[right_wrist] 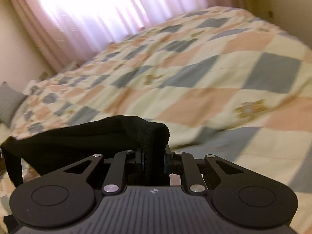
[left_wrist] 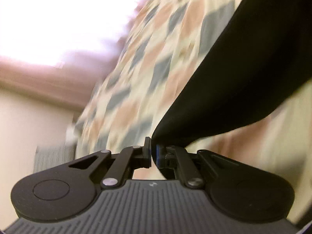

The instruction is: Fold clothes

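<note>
Left gripper (left_wrist: 153, 153): fingers nearly together, pinching an edge of black garment (left_wrist: 243, 68). Right gripper (right_wrist: 155, 160): fingers clamped on a bunched fold of the same garment (right_wrist: 87, 136), which stretches leftward. Beneath: bed with patchwork quilt (right_wrist: 214, 74); curtain (right_wrist: 87, 9) behind.

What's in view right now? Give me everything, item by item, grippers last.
black garment: one, black, lifted above the bed, pinched at two spots
quilt: one, cream, peach and grey-blue checks, covering the bed
curtain: one, pale pink, backlit, behind the bed
pillow: one, grey, at the bed's left edge
left gripper: one, black, shut on the black garment
right gripper: one, black, shut on the black garment
</note>
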`<action>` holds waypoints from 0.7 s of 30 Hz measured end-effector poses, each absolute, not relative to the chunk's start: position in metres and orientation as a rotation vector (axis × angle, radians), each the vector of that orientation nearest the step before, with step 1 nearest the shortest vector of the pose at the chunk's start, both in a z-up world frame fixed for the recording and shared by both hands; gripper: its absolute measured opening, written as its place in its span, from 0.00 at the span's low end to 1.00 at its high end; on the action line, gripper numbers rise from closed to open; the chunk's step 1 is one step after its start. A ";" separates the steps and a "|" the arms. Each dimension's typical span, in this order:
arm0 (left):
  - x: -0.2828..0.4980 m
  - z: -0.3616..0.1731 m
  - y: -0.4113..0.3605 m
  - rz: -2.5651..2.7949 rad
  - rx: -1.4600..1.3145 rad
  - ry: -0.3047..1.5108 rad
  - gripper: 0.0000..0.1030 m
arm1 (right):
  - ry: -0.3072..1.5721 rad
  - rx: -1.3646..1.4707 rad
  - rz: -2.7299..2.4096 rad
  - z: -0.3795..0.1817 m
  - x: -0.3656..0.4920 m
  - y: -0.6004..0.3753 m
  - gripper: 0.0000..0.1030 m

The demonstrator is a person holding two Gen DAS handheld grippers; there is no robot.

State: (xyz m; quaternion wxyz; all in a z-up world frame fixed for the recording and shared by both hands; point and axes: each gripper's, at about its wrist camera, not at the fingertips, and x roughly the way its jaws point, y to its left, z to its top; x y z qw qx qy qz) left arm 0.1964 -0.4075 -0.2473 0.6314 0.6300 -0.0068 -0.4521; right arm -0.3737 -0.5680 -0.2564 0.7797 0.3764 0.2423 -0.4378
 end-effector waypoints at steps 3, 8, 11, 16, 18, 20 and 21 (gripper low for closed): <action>0.188 -0.270 -0.491 -1.175 1.509 0.006 0.08 | 0.543 0.838 -1.057 -0.262 -0.393 -0.596 0.15; 0.179 -0.322 -0.591 -1.183 1.680 -0.044 0.36 | 0.660 1.082 -1.219 -0.333 -0.406 -0.657 0.34; 0.192 -0.307 -0.607 -1.243 1.563 0.109 0.39 | 0.685 1.028 -1.276 -0.350 -0.389 -0.652 0.65; 0.229 -0.275 -0.573 -1.304 1.345 0.330 0.63 | 0.631 0.955 -1.355 -0.348 -0.378 -0.620 0.82; 0.240 -0.277 -0.541 -1.289 1.307 0.378 0.66 | 0.580 0.993 -1.389 -0.345 -0.384 -0.609 0.82; 0.235 -0.292 -0.502 -1.265 1.334 0.375 0.68 | 0.527 1.035 -1.424 -0.343 -0.389 -0.596 0.82; 0.231 -0.301 -0.483 -1.260 1.338 0.393 0.70 | 0.502 1.056 -1.443 -0.342 -0.390 -0.589 0.82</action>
